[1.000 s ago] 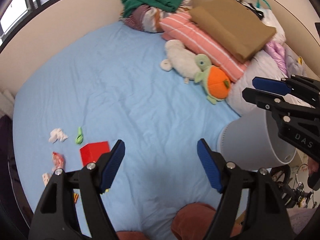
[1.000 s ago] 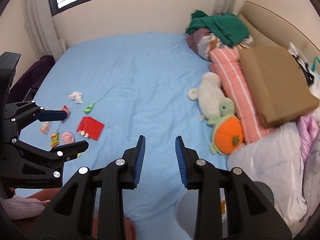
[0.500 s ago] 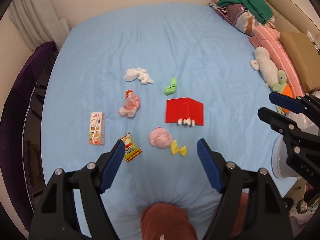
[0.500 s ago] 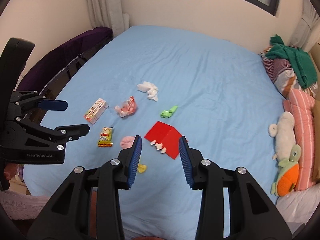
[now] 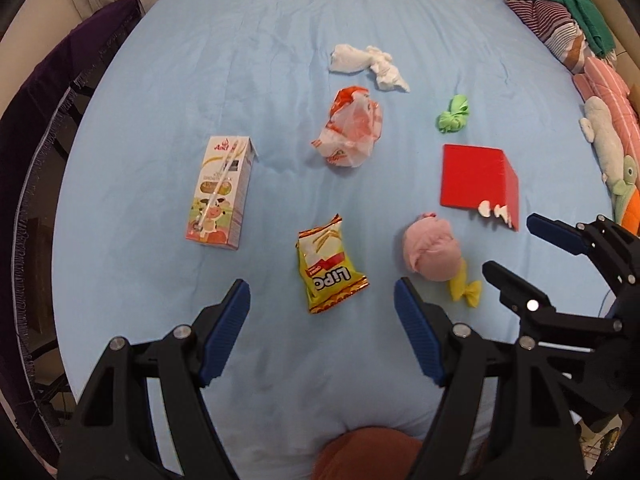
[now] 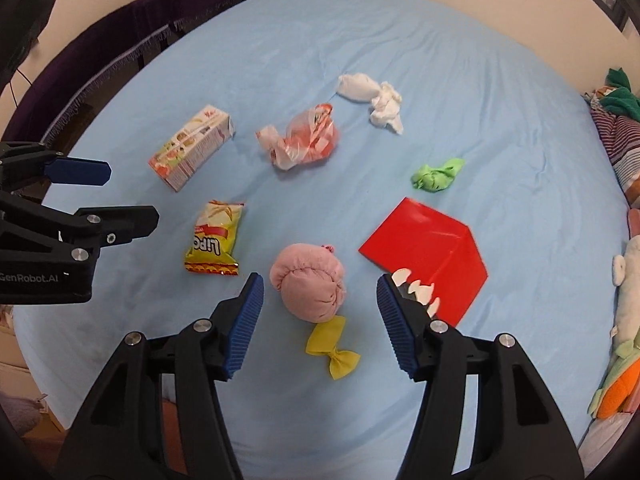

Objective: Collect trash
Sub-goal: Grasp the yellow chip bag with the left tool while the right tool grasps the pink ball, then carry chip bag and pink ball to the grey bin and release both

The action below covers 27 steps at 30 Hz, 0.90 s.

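Note:
Trash lies on the blue bed [image 5: 280, 40]: a yellow snack bag [image 5: 328, 266], a milk carton [image 5: 222, 192], a clear orange-printed plastic bag [image 5: 352, 128], white tissue [image 5: 368, 64], a green wad [image 5: 452, 114], a red box [image 5: 476, 178], a pink ball [image 5: 432, 250] and a yellow wrapper [image 5: 464, 288]. My left gripper [image 5: 322, 308] is open and empty, just short of the snack bag. My right gripper [image 6: 320, 304] is open and empty, its jaws on either side of the pink ball [image 6: 310, 286], above the yellow wrapper [image 6: 334, 350].
Pillows, folded clothes [image 5: 560, 12] and plush toys [image 5: 608, 140] line the bed's right side. A dark purple bench [image 6: 132, 28] runs along the left edge. The bed's near edge [image 5: 360, 420] is just below both grippers.
Both grippers have moved in closer and lower over the trash. My right gripper's jaws have opened wider and now flank the pink ball. The left stays open.

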Available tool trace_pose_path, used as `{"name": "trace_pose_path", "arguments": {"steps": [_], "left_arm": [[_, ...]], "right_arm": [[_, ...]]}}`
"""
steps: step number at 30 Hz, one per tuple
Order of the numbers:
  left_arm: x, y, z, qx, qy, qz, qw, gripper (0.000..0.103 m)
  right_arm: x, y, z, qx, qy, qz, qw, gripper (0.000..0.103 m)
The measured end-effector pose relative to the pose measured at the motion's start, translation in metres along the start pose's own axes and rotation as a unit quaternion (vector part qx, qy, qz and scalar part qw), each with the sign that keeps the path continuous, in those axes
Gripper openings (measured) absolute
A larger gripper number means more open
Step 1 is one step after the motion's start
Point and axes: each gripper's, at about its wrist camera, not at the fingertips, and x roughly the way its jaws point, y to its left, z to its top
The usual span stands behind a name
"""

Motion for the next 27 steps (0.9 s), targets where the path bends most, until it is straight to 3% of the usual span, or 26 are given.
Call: {"name": "trace_pose_path", "arguments": {"steps": [5,10,12,15,17,19,27], "left_arm": [[0.058,0.010,-0.004,-0.014,0.022,-0.014,0.9996,0.074],[0.096,0.013,-0.010,-0.020,0.033,-0.016,0.9991,0.074],[0.107,0.014,-0.012,-0.020,0.037,-0.025,0.9988,0.072],[0.121,0.013,-0.015,-0.012,0.045,-0.032,0.9984,0.059],[0.121,0.013,-0.016,-0.006,0.037,-0.033,0.9987,0.045],[0.116,0.015,-0.014,-0.002,0.035,-0.036,0.9987,0.038],[0.073,0.034,-0.006,-0.004,0.016,-0.052,0.9985,0.035]], "right_arm": [[0.060,0.009,-0.014,-0.011,0.022,-0.003,1.000,0.057],[0.088,0.011,-0.023,-0.016,0.031,-0.006,0.999,0.057],[0.091,0.011,-0.023,-0.014,0.028,-0.006,0.999,0.056],[0.092,0.008,-0.021,-0.007,0.027,-0.003,1.000,0.055],[0.092,0.009,-0.020,-0.009,0.029,-0.003,1.000,0.052],[0.092,0.011,-0.017,-0.015,0.033,-0.003,0.999,0.047],[0.063,0.005,0.004,0.008,0.026,0.009,1.000,0.042]]}}
